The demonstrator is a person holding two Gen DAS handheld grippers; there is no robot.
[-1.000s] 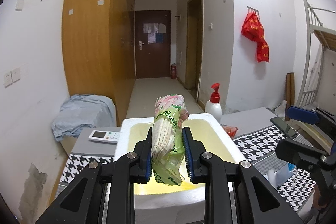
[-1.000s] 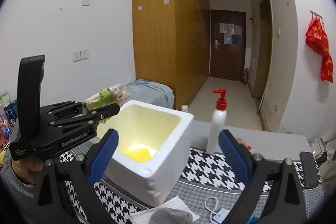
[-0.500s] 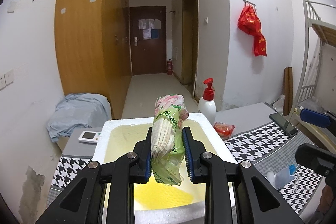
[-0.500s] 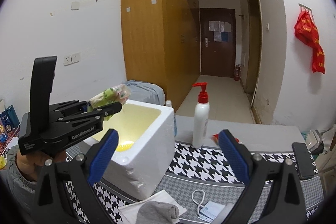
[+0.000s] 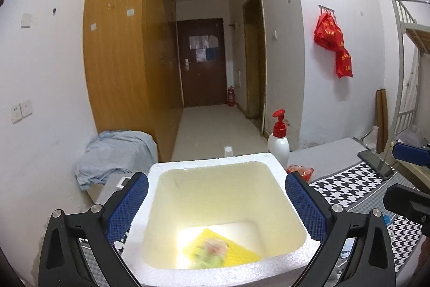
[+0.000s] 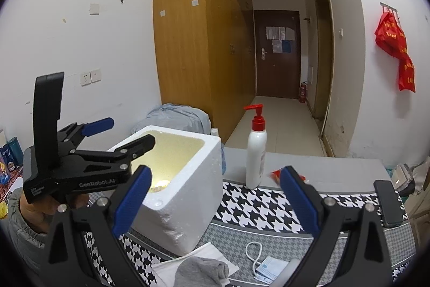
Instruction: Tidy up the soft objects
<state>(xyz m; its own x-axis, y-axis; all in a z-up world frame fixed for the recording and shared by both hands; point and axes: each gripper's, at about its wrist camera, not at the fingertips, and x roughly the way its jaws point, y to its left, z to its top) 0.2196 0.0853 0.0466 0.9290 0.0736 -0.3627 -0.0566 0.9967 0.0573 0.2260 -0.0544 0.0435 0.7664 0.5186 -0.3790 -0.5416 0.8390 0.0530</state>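
My left gripper point(image 5: 216, 202) is open and empty, its blue pads spread wide above the white foam box point(image 5: 272, 162). The green and pink tissue pack point(image 5: 212, 254) lies blurred at the bottom of the box on a yellow sheet point(image 5: 242, 250). In the right wrist view my left gripper point(image 6: 118, 132) hovers over the foam box point(image 6: 188, 195). My right gripper point(image 6: 215, 195) is open and empty, to the right of the box. A grey sock point(image 6: 201, 272) lies on white paper point(image 6: 215, 252) on the table just below it.
A white pump bottle with a red top point(image 6: 256, 149) stands right of the box. A red packet point(image 5: 299, 170), a phone point(image 6: 388, 202), a white cable point(image 6: 254, 254) and a blue mask point(image 6: 270, 266) lie on the houndstooth cloth point(image 6: 255, 206). A remote point(image 5: 125, 182) lies left of the box.
My left gripper has opened and let go of the tissue pack, which has dropped into the foam box. The right gripper has drifted a little but stays open.
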